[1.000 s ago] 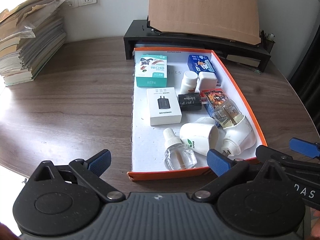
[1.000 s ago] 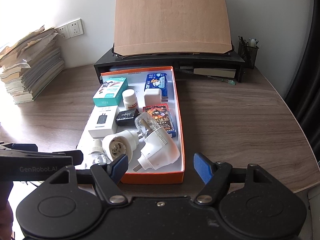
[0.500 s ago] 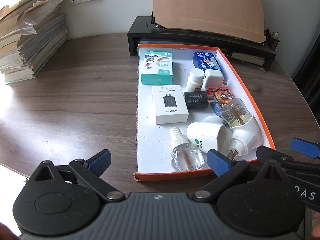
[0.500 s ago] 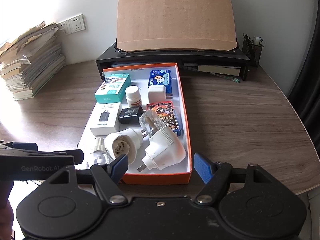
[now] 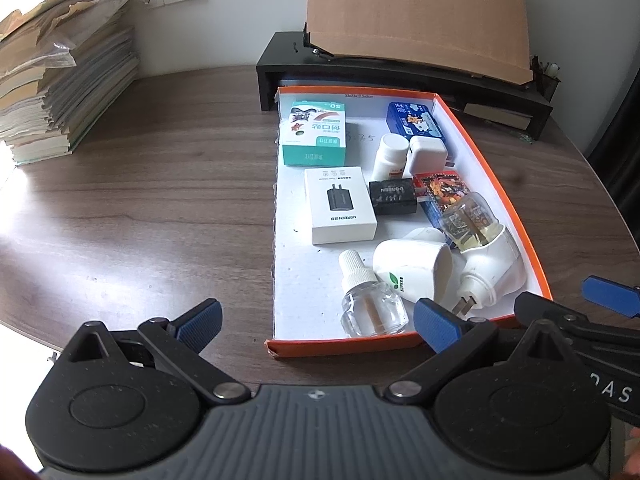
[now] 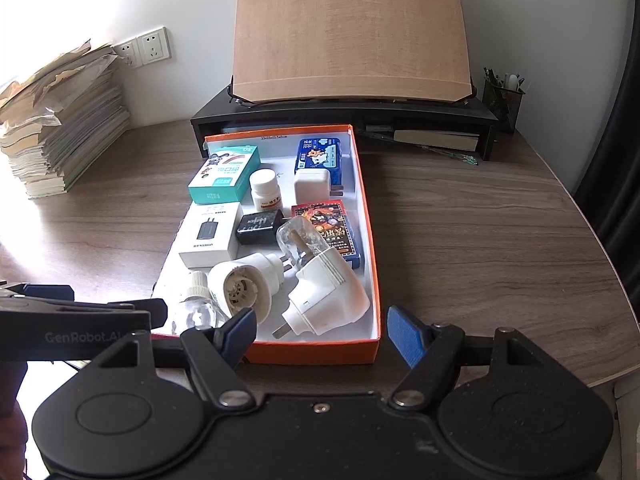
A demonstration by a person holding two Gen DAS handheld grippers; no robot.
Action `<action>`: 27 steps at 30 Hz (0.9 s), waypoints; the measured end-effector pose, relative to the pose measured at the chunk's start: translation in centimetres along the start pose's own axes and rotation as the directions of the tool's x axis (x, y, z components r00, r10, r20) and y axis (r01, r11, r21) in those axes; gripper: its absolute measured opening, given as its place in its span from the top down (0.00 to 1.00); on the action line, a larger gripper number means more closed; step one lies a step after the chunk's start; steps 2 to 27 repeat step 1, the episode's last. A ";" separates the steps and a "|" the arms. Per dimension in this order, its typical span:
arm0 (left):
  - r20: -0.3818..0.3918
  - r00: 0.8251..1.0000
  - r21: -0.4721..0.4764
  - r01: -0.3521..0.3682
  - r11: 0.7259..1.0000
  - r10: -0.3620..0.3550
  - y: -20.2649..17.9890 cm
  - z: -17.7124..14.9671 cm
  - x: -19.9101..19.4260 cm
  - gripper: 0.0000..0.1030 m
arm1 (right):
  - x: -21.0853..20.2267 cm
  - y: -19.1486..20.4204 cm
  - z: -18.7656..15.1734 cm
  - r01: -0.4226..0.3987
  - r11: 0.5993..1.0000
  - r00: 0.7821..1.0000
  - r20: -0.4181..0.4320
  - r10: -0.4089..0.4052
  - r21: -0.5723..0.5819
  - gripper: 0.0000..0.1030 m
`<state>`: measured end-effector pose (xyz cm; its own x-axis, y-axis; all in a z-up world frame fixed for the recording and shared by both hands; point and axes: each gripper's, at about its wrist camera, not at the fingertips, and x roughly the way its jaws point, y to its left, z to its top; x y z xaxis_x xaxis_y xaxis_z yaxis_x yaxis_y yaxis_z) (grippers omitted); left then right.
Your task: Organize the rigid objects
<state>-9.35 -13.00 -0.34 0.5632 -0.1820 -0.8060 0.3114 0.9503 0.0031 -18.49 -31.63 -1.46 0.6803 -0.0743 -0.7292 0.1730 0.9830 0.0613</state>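
An orange-rimmed box lid (image 5: 496, 184) (image 6: 366, 216) lies on the brown table and holds several items: a teal box (image 5: 314, 134), a white charger box (image 5: 340, 210) (image 6: 210, 234), a white bottle (image 5: 390, 154), a black adapter (image 5: 392, 196), a blue tin (image 5: 414, 118), a card pack (image 6: 328, 226), two white plug-in heaters (image 5: 412, 270) (image 6: 324, 292) and a clear refill bottle (image 5: 370, 302). My left gripper (image 5: 316, 320) is open and empty, just before the lid's near edge. My right gripper (image 6: 322, 330) is open and empty at the lid's near right corner.
A black monitor riser (image 6: 344, 116) with a leaning brown board (image 6: 352, 36) stands behind the lid. A tall paper stack (image 5: 60, 84) sits at far left. A mesh pen cup (image 6: 502, 98) stands at far right. The table edge runs close below both grippers.
Both grippers have drawn back slightly and risen, so the lid sits a bit farther and more to the right in view. Nothing in the lid has moved.
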 end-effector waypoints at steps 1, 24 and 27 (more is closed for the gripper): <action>-0.002 1.000 -0.001 0.000 1.000 0.000 0.0 0.0 0.0 0.00 | -0.1 0.0 -0.1 0.000 1.000 1.000 0.001 0.000 -0.001 0.16; -0.002 1.000 -0.001 0.000 1.000 0.000 0.0 0.0 0.0 0.00 | -0.1 0.0 -0.1 0.000 1.000 1.000 0.001 0.000 -0.001 0.16; -0.002 1.000 -0.001 0.000 1.000 0.000 0.0 0.0 0.0 0.00 | -0.1 0.0 -0.1 0.000 1.000 1.000 0.001 0.000 -0.001 0.16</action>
